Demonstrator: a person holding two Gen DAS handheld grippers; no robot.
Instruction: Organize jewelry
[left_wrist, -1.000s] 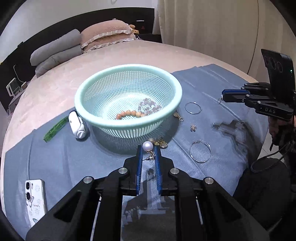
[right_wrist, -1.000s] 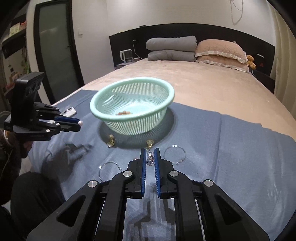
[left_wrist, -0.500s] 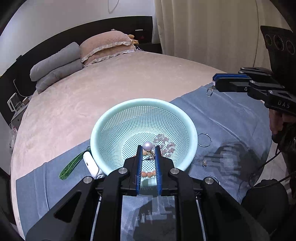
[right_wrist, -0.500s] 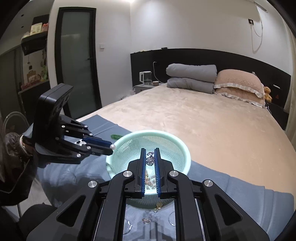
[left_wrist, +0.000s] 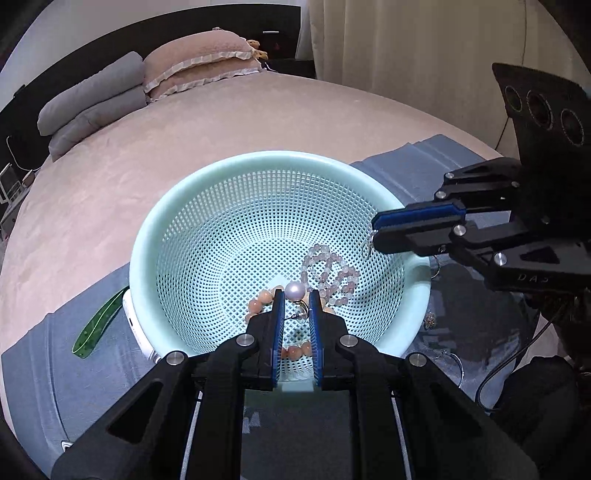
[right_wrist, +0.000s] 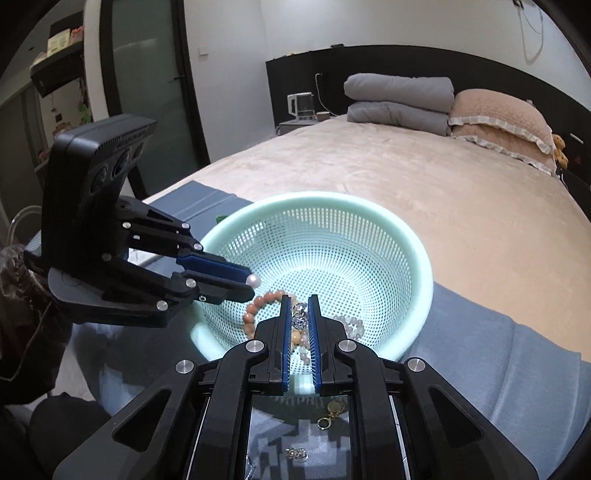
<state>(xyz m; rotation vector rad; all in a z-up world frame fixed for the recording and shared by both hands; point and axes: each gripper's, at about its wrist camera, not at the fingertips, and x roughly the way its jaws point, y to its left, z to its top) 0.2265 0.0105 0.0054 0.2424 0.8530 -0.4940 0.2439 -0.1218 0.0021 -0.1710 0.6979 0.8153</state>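
Observation:
A mint green mesh basket (left_wrist: 229, 173) (right_wrist: 413, 243) stands on a blue cloth on the bed. It holds an orange bead bracelet (left_wrist: 256, 305) (right_wrist: 255, 306) and a pale pink bead bracelet (left_wrist: 328, 266) (right_wrist: 351, 325). My left gripper (left_wrist: 295, 295) (right_wrist: 247, 282) is shut on a pearl earring (left_wrist: 294, 290) (right_wrist: 253, 280), held over the basket. My right gripper (right_wrist: 298, 301) (left_wrist: 375, 236) is shut on a small sparkly silver earring (right_wrist: 300, 314) (left_wrist: 368, 248), also over the basket.
On the blue cloth (right_wrist: 498, 362) beside the basket lie a gold earring (right_wrist: 332, 411), a crystal earring (right_wrist: 296, 452), a hoop (left_wrist: 448, 363), a green strap (left_wrist: 98, 325) and a white device (left_wrist: 135, 328). Pillows (left_wrist: 199, 66) lie at the bed's head.
Both grippers have moved from low over the cloth up and over the basket, each still holding its earring. They now sit closer to each other above the basket's inside.

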